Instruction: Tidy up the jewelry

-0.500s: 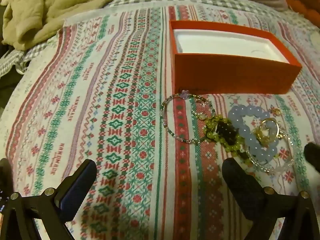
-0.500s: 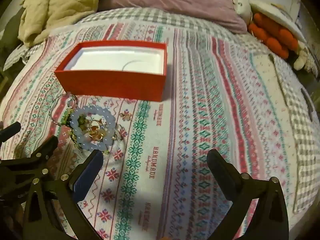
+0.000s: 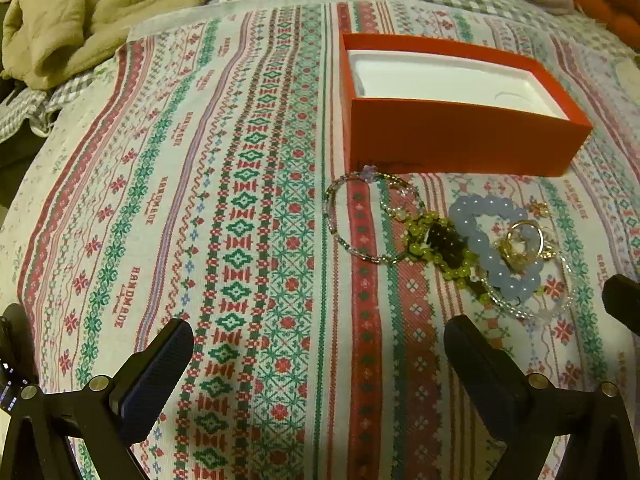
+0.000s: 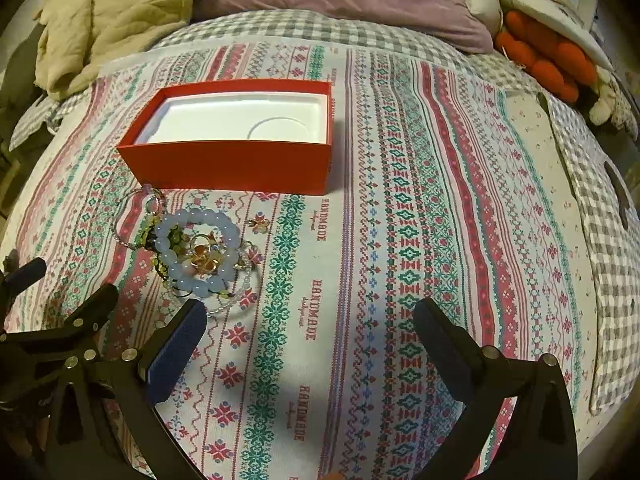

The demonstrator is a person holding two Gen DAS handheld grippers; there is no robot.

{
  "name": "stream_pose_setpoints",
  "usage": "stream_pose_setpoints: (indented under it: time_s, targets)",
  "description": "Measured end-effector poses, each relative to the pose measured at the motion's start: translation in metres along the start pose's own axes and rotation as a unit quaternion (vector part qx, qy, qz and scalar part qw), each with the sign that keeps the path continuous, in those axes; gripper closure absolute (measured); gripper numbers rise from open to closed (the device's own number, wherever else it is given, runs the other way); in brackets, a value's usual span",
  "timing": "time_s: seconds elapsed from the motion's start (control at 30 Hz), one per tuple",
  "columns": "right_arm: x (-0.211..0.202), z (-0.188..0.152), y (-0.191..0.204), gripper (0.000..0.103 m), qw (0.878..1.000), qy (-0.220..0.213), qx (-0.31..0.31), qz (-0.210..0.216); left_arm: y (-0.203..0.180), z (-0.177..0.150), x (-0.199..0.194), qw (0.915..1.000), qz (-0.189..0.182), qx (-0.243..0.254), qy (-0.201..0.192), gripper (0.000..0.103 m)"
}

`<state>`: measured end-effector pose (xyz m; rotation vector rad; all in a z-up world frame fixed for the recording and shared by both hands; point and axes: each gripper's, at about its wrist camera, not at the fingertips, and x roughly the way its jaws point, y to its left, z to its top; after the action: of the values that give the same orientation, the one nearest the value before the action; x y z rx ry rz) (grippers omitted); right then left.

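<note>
Both my grippers, left [image 3: 318, 354] and right [image 4: 310, 334], spread wide, empty, above cloth [image 4: 400, 240]. Jewelry pile [image 4: 192, 256] tangled just in front of red box [image 4: 236, 164]. I'd pinch blue bracelet [image 3: 486, 248] alone at rim, lift slowly, avoid dragging neighbours.

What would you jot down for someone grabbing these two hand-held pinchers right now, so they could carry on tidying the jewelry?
Left gripper: open, empty, hovering over the patterned bedspread.
Right gripper: open, empty, just right of the jewelry.
Open red cardboard box with white tray: on the bedspread, nothing in it.
Jewelry lies heaped in front of the box: pale blue round-bead bracelet, gold rings inside it, green and dark beaded bracelet, thin wire bracelet with purple flower charm, clear bead strand. A small gold charm lies apart.
Done: nothing yet.
Left: pick the pieces apart and place them in the box.
</note>
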<state>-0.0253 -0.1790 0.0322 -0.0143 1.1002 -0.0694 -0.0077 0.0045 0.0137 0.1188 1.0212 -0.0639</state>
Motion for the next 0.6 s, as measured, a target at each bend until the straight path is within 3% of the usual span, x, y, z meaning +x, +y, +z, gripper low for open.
stream_pose_setpoints:
  time_s: [0.6]
  targets:
    - [0.0028,0.0015,0.0024,0.000,1.000,0.013,0.003,0.005,0.0052,0.0020,0.0033,0.9999,-0.010,-0.006,0.005,0.000]
